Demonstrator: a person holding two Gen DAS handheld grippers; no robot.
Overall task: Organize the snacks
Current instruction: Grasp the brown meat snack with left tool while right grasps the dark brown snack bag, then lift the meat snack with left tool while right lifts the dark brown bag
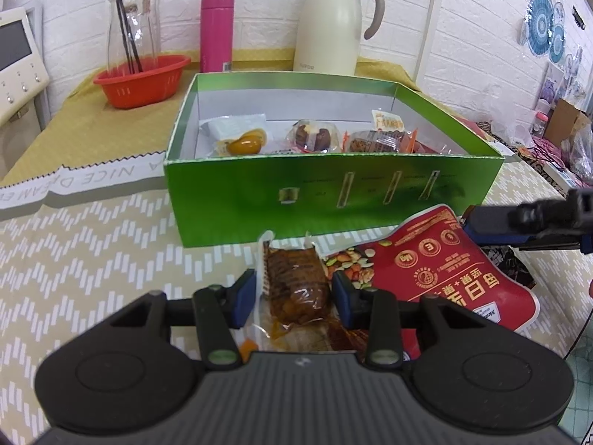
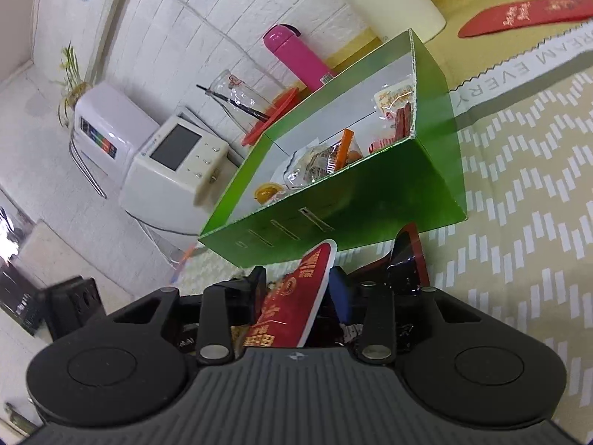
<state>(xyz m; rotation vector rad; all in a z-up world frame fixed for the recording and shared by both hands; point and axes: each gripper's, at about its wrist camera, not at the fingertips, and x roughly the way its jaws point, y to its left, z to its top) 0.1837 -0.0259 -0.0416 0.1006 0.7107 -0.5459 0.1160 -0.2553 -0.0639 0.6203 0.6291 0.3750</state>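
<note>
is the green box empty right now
No, the green box already holds several wrapped snacks lying along its floor in the left wrist view.

The green box's (image 1: 333, 200) near wall hides the lower parts of the wrapped snacks (image 1: 315, 135) inside. The left tool's body covers the brown snack packet's (image 1: 296, 282) near end. The red nut pouch's (image 2: 296, 296) print blurs in the right wrist view.

Cloth-covered table (image 1: 92, 241), green box (image 1: 333, 200), red basket (image 1: 142, 81), pink flask (image 1: 217, 29), cream jug (image 1: 333, 22), possibly glass carafe (image 1: 129, 26).
</note>
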